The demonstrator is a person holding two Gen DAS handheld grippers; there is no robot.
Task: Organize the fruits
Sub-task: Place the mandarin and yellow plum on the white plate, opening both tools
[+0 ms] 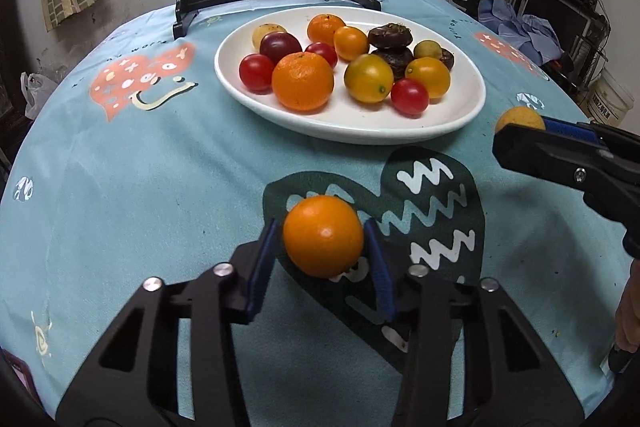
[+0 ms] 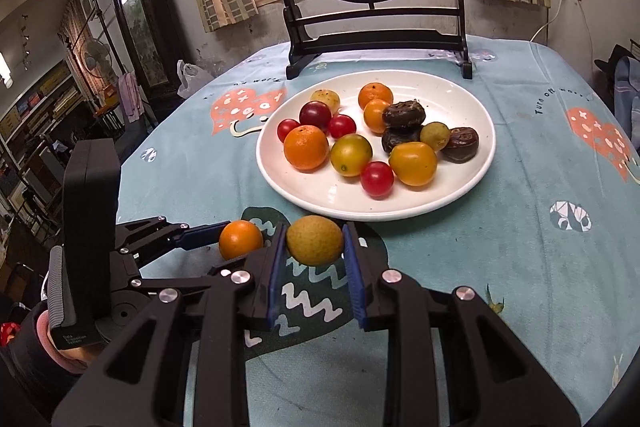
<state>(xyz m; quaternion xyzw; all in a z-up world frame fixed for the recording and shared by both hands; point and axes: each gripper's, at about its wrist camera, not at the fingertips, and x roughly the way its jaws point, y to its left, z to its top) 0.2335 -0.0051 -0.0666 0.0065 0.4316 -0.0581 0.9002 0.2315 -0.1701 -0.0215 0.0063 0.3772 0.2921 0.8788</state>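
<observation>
My left gripper [image 1: 323,251] is shut on a small orange fruit [image 1: 323,235], held over the tablecloth in front of the white plate [image 1: 276,115]. It also shows in the right wrist view [image 2: 241,239], with the orange fruit [image 2: 240,239] at its tips. My right gripper [image 2: 315,251] is shut on a yellow-brown round fruit [image 2: 315,239] just short of the plate's near rim [image 2: 320,211]. In the left wrist view the right gripper [image 1: 520,131] enters from the right with that fruit [image 1: 519,119]. The plate holds several oranges, red tomatoes, yellow fruits and dark brown pieces.
A dark wooden stand [image 2: 376,39] with a round painted screen rises behind the plate at the table's far edge. The table has a light-blue patterned cloth [image 1: 140,187]. Shelves and furniture stand off to the left [image 2: 48,107] and a rack to the right [image 1: 568,11].
</observation>
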